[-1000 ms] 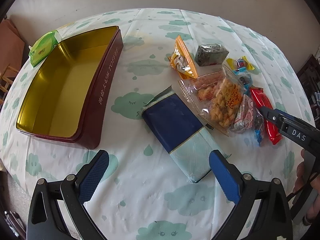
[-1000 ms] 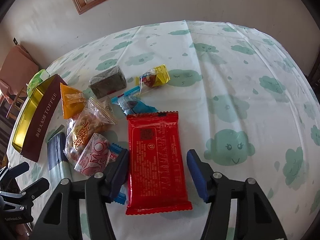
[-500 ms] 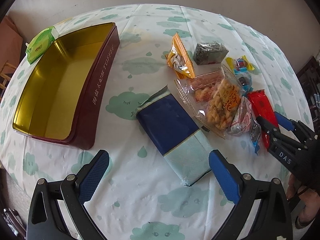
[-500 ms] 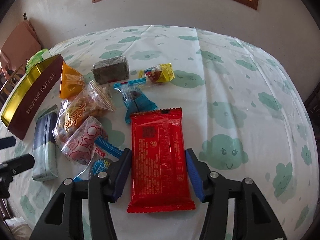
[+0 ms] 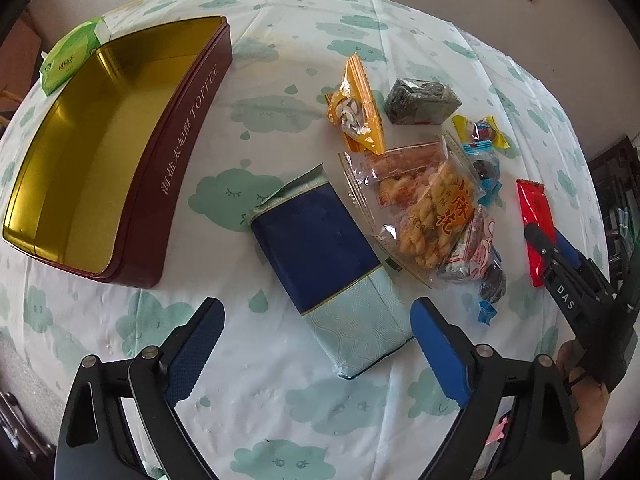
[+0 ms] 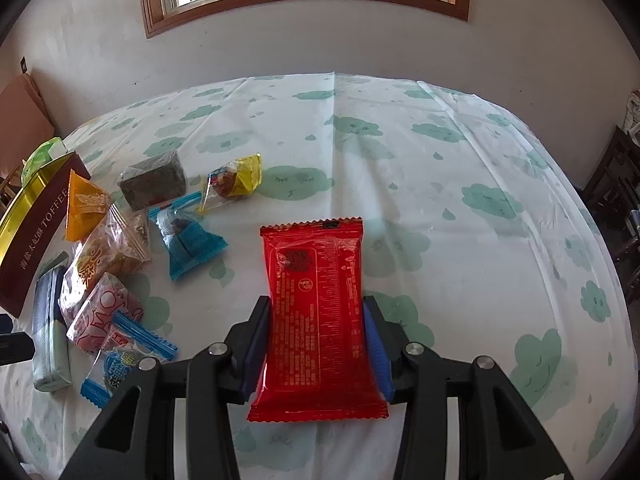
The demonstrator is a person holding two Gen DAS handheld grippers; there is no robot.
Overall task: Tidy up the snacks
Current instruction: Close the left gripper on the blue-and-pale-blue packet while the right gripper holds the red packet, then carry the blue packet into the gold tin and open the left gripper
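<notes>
My right gripper [image 6: 316, 300] has its blue pads against both long sides of a red packet [image 6: 316, 280], and its jaws are closing on it. The left wrist view shows that red packet [image 5: 534, 208] at the right with the right gripper [image 5: 548, 240] over it. My left gripper [image 5: 316, 304] hangs open above the cloth, its jaws closing a little. The near, pale end of a dark-blue and pale-green packet [image 5: 320, 248] lies between its fingers, untouched. An open maroon toffee tin [image 5: 184, 152] with a gold inside stands at the left with nothing in it.
Loose snacks lie between the two grippers: an orange pouch [image 5: 360, 108], a dark block [image 5: 422, 100], a clear bag of fried twists [image 5: 432, 208], a yellow candy [image 6: 236, 178] and blue-wrapped sweets [image 6: 188, 240]. A green pack [image 5: 68, 60] sits behind the tin. Dark furniture stands at the right.
The right gripper's jaws have narrowed from well apart to touching the red packet's sides, and its view has tipped up toward the window. The left gripper's jaws have come in slightly.
</notes>
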